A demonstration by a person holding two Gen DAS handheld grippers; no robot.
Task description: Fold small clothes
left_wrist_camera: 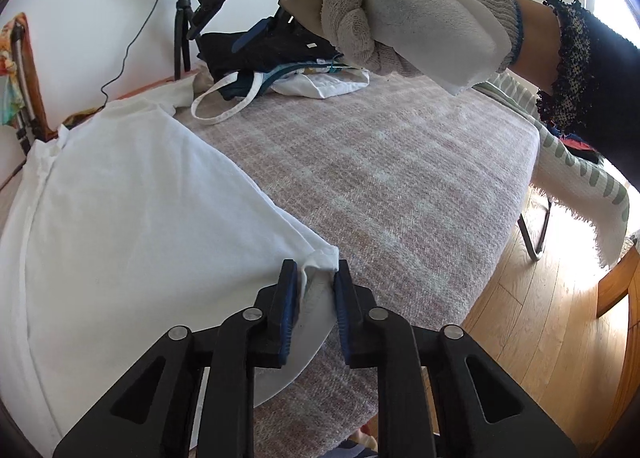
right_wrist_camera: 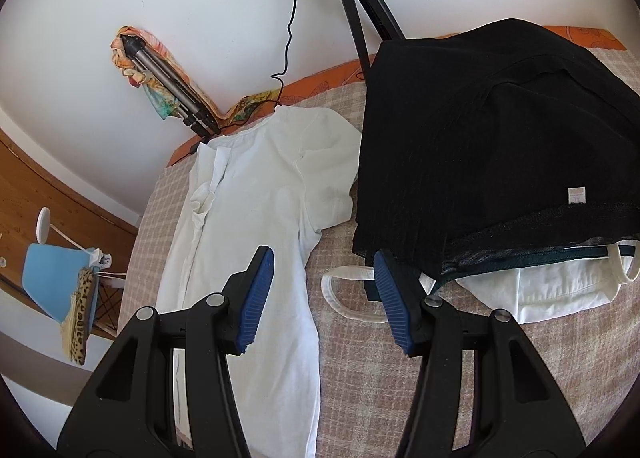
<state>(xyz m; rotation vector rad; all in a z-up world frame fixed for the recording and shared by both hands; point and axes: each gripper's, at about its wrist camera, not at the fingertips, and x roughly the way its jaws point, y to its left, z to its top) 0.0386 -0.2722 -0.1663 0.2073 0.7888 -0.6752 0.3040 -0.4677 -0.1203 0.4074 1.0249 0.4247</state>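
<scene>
Your left gripper (left_wrist_camera: pixel 316 278) pinches the white cotton shirt's (left_wrist_camera: pixel 132 210) hem corner on the checked blanket (left_wrist_camera: pixel 400 178) — half folded. Your right gripper (right_wrist_camera: pixel 324 290) hangs open; the dark clothes pile (right_wrist_camera: pixel 500 146) waits unfolded.

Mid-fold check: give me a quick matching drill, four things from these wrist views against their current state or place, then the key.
Things:
1. left gripper
2. right gripper
3. white shirt
4. black garment

States:
A. spread flat on the checked cover
B. open, holding nothing
C. on top of the clothes pile
D. fingers on either side of the shirt's corner, a gap still showing

Pairs: 1-D, 2-B, 3-A, 4-C
</scene>
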